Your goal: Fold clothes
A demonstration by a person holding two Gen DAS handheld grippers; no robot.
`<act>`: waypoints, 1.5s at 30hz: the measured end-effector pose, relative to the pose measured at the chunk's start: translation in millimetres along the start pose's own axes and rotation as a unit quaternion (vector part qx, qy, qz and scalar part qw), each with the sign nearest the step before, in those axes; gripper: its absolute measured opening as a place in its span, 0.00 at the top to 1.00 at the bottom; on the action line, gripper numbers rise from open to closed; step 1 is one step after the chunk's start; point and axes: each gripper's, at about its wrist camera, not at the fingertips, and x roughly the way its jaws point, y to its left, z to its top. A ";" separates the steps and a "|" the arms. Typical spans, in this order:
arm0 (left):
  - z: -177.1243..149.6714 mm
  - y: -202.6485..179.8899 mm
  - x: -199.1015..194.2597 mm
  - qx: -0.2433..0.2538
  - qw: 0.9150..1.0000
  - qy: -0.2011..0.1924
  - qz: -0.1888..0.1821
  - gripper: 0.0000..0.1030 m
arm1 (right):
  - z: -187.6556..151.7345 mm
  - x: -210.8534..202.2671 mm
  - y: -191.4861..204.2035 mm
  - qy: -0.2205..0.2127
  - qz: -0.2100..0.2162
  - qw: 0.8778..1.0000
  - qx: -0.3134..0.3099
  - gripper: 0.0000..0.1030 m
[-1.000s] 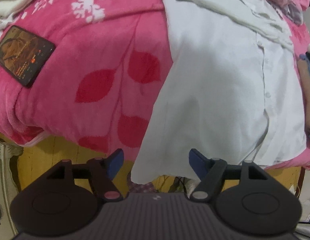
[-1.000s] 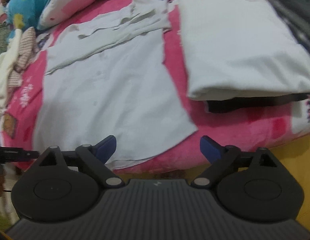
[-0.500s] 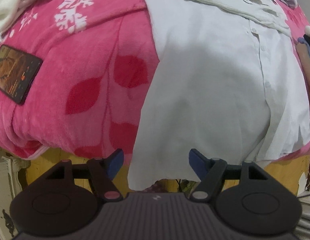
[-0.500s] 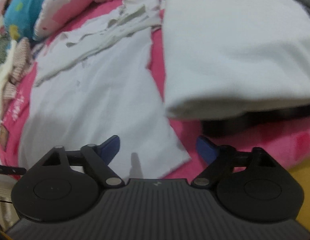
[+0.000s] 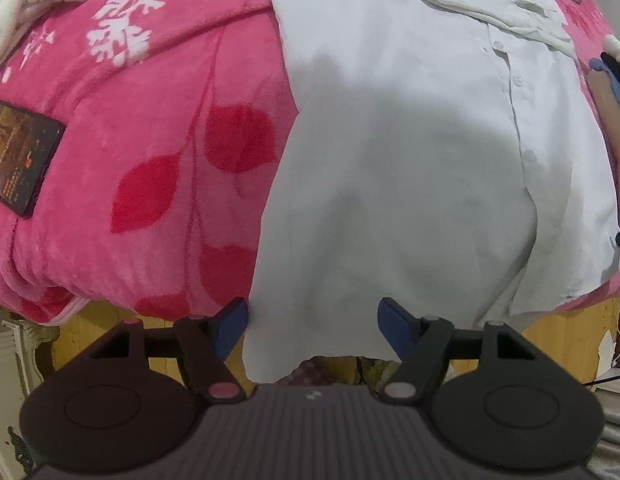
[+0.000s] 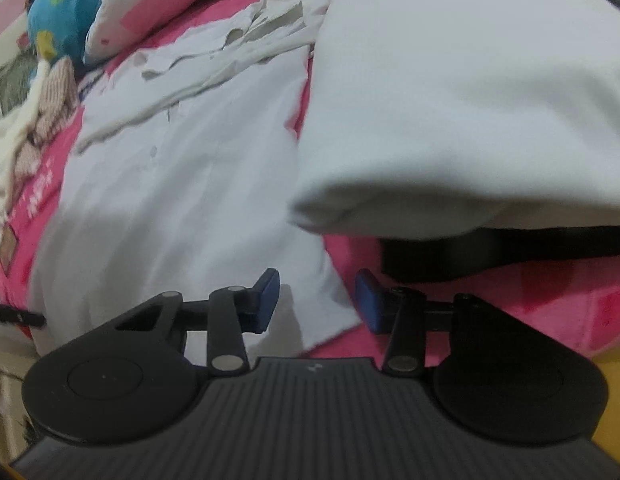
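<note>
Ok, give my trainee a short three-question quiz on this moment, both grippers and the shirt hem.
1. True or false: the left gripper is shut on the white shirt.
2. Which shirt corner lies between the fingers of the right gripper? A) a collar corner B) a hem corner C) a cuff
3. Fill in: a phone lies on the pink ____.

Key:
1. False; its jaws stand open, astride the hanging hem.
2. B; its jaws are open too.
3. Blanket.
</note>
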 end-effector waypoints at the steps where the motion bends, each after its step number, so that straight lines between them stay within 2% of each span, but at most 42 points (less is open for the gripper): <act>1: -0.2 -0.1 0.3 0.000 1.000 0.001 0.000 0.29 | -0.7 3.5 -0.5 0.008 0.001 1.000 -0.005 0.59; 3: -0.5 -0.2 0.7 0.000 1.000 0.004 0.002 0.29 | -2.2 9.2 -1.2 0.024 0.003 1.000 -0.015 0.64; 4: -0.7 0.0 0.6 0.001 1.000 0.005 0.003 0.29 | -1.9 8.5 -4.0 0.030 0.011 0.999 -0.002 0.83; 5: -1.0 1.1 0.2 -0.001 1.000 0.006 0.003 0.29 | -0.6 6.0 -9.4 0.037 0.029 0.999 0.026 0.98; 7: -1.7 3.5 -0.7 -0.004 1.000 0.007 0.001 0.29 | 1.2 -2.0 -20.7 0.042 0.069 0.993 0.088 0.98; 9: -2.4 5.9 -1.6 -0.008 1.000 0.009 -0.001 0.29 | -3.0 -18.8 -33.5 0.021 0.123 0.978 0.166 0.99; 11: -3.1 8.4 -2.5 -0.011 1.000 0.010 -0.003 0.29 | -11.7 -27.7 -45.1 0.014 0.142 0.965 0.222 0.98; 14: -4.1 12.0 -3.8 -0.017 1.000 0.012 -0.006 0.29 | -33.3 -18.9 -68.5 0.038 0.117 0.950 0.286 0.95; 16: -4.8 14.5 -4.7 -0.020 1.000 0.014 -0.008 0.29 | -44.9 -9.7 -82.2 0.062 0.092 0.945 0.308 0.92; 17: -5.3 15.5 -5.8 -0.017 1.000 0.015 -0.008 0.29 | -47.4 -9.5 -85.8 0.063 0.094 0.943 0.314 0.91; 18: -5.9 16.5 -7.0 -0.013 1.000 0.015 -0.008 0.29 | -47.3 -11.7 -86.0 0.062 0.093 0.944 0.309 0.88; 20: -7.0 18.7 -9.4 -0.003 1.000 0.017 -0.008 0.29 | -41.4 -18.7 -77.0 0.063 0.064 0.960 0.265 0.77; 23: -7.1 21.9 -14.6 0.021 1.000 0.014 -0.008 0.29 | -30.3 -29.5 -56.9 0.066 0.012 0.982 0.175 0.76; 26: -5.8 24.5 -21.5 0.044 0.999 0.000 -0.010 0.30 | -18.0 -36.9 -39.6 0.046 0.011 0.992 0.120 0.74; 30: -0.4 28.6 -28.7 0.053 0.998 -0.024 -0.016 0.31 | 1.1 -25.7 -24.6 0.027 0.034 0.995 0.093 0.62; 33: 5.4 32.8 -30.6 0.051 0.998 -0.041 -0.017 0.33 | 10.8 -9.5 -20.5 0.026 0.042 0.995 0.090 0.61; 36: -3.6 25.1 -22.9 0.042 0.998 -0.049 -0.017 0.33 | 13.0 5.1 -22.4 0.047 0.053 0.992 0.106 0.61; 38: 7.6 23.7 -18.2 0.038 0.998 -0.040 -0.025 0.39 | 7.7 7.4 -23.4 0.052 0.061 0.990 0.118 0.61; 40: 2.9 22.0 -14.6 0.039 0.998 -0.028 -0.041 0.44 | 0.1 4.8 -23.6 0.057 0.073 0.987 0.132 0.61; 45: -8.2 21.7 0.0 0.038 0.997 0.001 -0.069 0.47 | -5.6 8.0 -21.0 0.080 0.086 0.983 0.144 0.64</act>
